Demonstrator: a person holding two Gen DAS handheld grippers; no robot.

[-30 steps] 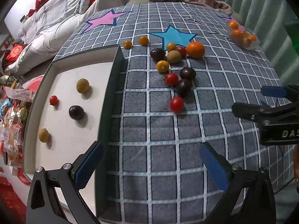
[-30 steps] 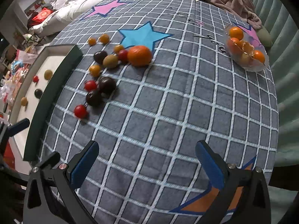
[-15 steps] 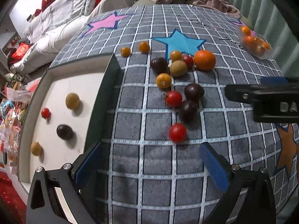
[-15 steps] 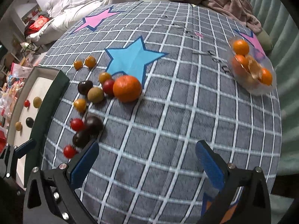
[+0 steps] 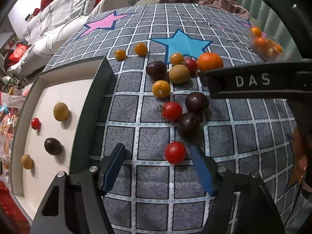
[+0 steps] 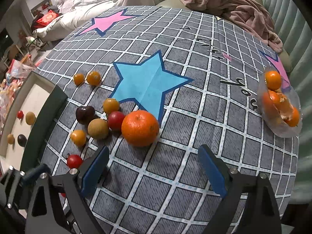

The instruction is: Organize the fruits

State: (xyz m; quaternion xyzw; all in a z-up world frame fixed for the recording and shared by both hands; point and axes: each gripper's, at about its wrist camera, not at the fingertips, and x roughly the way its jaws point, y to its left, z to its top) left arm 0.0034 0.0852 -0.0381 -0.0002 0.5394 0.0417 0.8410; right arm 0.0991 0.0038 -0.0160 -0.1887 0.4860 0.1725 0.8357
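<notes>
Several small fruits lie on the grid tablecloth: red and yellow tomatoes, dark plums, a brownish fruit (image 5: 179, 73) and an orange (image 5: 210, 61). My left gripper (image 5: 158, 167) is open, its fingertips on either side of a red tomato (image 5: 175, 152). My right gripper (image 6: 153, 168) is open and empty just in front of the orange (image 6: 140, 128). It crosses the left wrist view (image 5: 253, 81) over the fruit pile. A white tray (image 5: 83, 89) at the left holds several fruits.
A clear bag of oranges (image 6: 278, 105) lies at the table's far right. A pink blanket (image 6: 239, 13) is heaped at the back. Snack packets (image 5: 7, 117) lie past the tray's left side.
Both grippers have moved forward toward the fruit pile. The left one now has the red tomato between its open fingertips. The right one has closed in on the orange.
</notes>
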